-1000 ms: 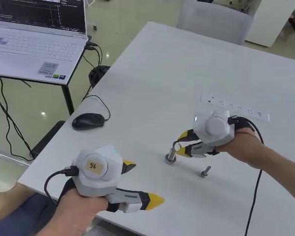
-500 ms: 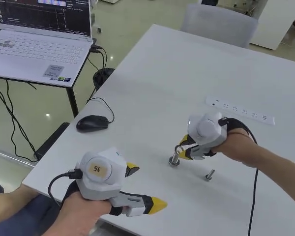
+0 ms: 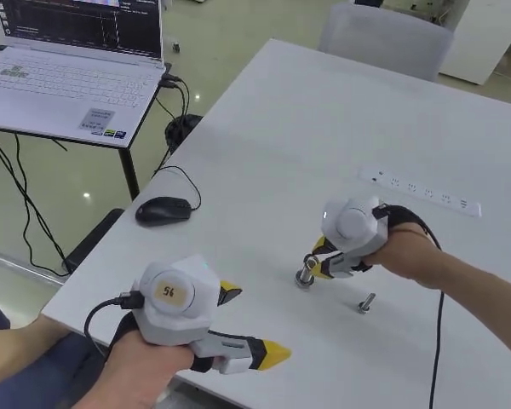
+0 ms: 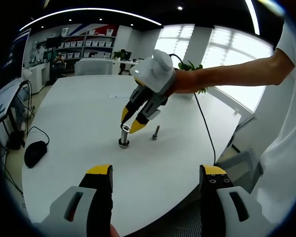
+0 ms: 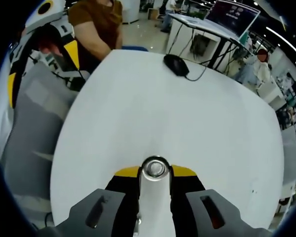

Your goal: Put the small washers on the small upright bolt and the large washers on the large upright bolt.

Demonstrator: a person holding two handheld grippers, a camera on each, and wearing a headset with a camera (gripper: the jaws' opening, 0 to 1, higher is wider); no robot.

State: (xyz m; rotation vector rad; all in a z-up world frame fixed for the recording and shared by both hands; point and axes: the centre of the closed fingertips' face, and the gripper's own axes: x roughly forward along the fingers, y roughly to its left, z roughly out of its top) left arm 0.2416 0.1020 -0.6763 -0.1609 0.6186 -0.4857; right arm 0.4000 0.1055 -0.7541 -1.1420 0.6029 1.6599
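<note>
- The left tool (image 3: 249,322) is nearest, at 7 o'clock of the bolts. It is held level over the bench (image 3: 324,128) edge, jaws spread and empty.
- The large bolt (image 3: 305,276) stands upright mid-bench. The right tool (image 3: 317,260) tilts down onto its top from 1 o'clock, jaws close either side. I cannot tell whether they pinch a washer.
- The small bolt (image 3: 366,302) stands at 4 o'clock of it, too small to tell if it carries washers.
- A large-bolt placement seems in hand.

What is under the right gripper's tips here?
The large upright bolt stands on the table at the tips of the right gripper. Its shaft is partly covered; whether a washer is on it cannot be seen.
</note>
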